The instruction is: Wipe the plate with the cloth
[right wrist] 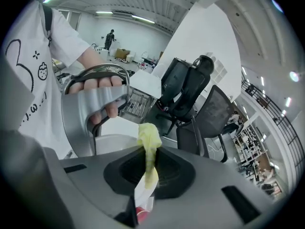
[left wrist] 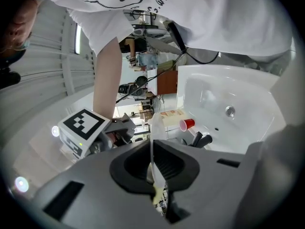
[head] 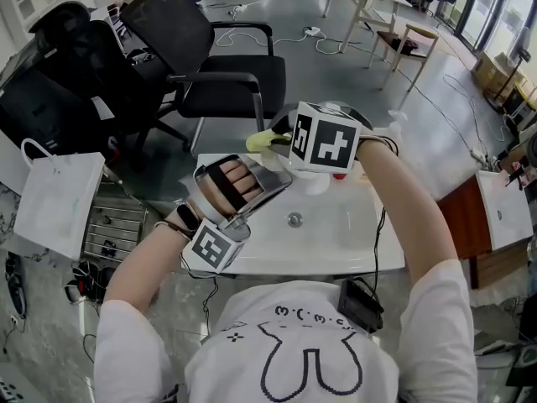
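My left gripper (left wrist: pixel 153 163) is shut on the rim of a thin white plate (left wrist: pixel 153 142), which I see edge-on and upright between the jaws. My right gripper (right wrist: pixel 150 168) is shut on a yellow cloth (right wrist: pixel 148 136) that bunches above its jaws. A white sliver of the plate (right wrist: pixel 142 194) shows just below the cloth. In the head view both grippers meet above the white basin: the left gripper (head: pixel 277 175) comes from the lower left, the right gripper (head: pixel 285 141) from the right, with the cloth (head: pixel 267 139) sticking out between them. Most of the plate is hidden there.
Below the grippers lies a white sink basin (head: pixel 352 225) with a drain (head: pixel 294 219). A red cup (left wrist: pixel 187 124) and a carton (left wrist: pixel 170 117) stand on its edge. Black office chairs (head: pixel 214 57) stand behind, a white paper bag (head: pixel 59 200) at left, a wooden cabinet (head: pixel 466 225) at right.
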Motion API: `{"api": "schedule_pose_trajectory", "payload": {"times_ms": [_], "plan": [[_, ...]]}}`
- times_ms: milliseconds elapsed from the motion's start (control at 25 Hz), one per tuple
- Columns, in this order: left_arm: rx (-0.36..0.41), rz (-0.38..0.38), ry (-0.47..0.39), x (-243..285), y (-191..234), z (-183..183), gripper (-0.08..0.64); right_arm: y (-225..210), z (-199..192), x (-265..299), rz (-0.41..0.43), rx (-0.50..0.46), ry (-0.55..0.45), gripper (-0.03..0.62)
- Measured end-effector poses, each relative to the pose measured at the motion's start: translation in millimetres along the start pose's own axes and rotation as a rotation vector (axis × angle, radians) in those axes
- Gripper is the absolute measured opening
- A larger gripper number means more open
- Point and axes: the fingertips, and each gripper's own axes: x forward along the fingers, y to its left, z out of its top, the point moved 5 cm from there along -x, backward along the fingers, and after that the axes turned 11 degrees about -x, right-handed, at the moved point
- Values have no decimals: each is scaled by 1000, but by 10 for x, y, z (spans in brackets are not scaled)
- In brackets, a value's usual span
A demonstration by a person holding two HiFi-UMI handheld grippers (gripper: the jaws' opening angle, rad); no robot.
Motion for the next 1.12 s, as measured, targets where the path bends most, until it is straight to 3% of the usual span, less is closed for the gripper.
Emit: {"api": "schedule_pose_trajectory", "payload": {"times_ms": [600, 1120], "plan": [[-7, -13, -8, -44, -34, 0, 21, 37, -747, 104, -25, 200, 89, 51], [-96, -4, 28, -21, -27, -93, 23, 435, -1086, -22, -40, 249, 135, 51]]}}
